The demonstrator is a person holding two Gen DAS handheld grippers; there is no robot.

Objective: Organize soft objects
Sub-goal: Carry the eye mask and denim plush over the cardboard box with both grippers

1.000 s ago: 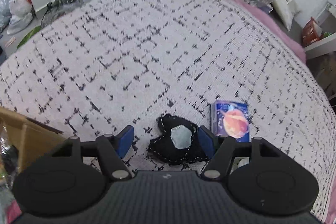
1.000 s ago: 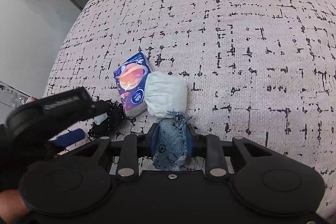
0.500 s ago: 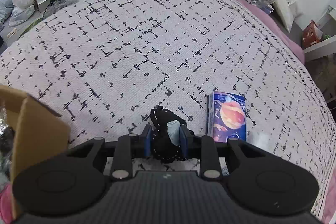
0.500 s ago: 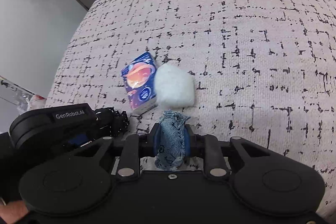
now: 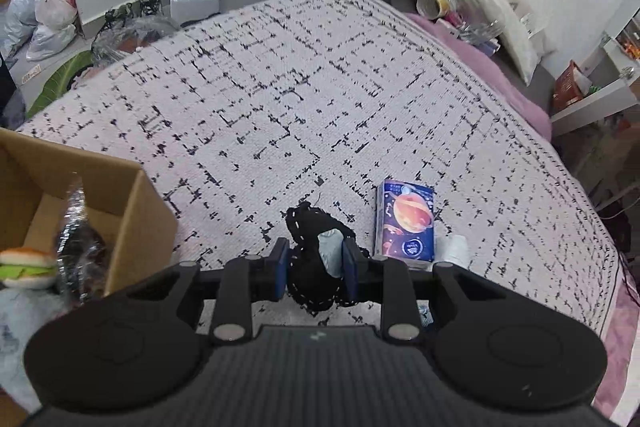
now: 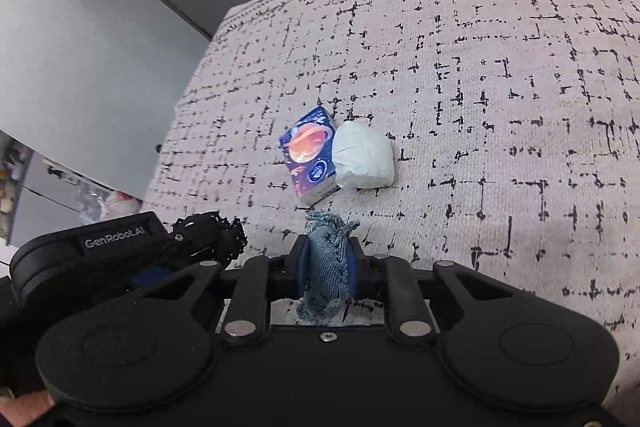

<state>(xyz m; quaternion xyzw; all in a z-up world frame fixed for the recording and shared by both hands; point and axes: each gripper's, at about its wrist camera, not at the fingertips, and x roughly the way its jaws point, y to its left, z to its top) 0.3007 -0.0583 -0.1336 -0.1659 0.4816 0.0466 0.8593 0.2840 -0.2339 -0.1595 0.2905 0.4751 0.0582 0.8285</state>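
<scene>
Here, the left gripper (image 5: 316, 269) clamps a black pouch (image 5: 312, 279) above the patterned bedspread (image 5: 320, 87); the right gripper (image 6: 326, 261) pinches a denim bundle (image 6: 324, 267). A planet-print packet (image 6: 310, 161) touches a white wad (image 6: 364, 161) ahead. A cardboard box (image 5: 132, 211) stands left, its contents partly cut off.

Counted on the patterned bedspread (image 5: 320, 99): one planet-print tissue pack (image 6: 310, 155) and one white soft bundle (image 6: 364, 161). Held items: one black stitched pouch (image 5: 314, 267), one denim pouch (image 6: 326, 267). One cardboard box (image 5: 132, 211), containing one toy burger (image 5: 26, 267). Grippers: two.
</scene>
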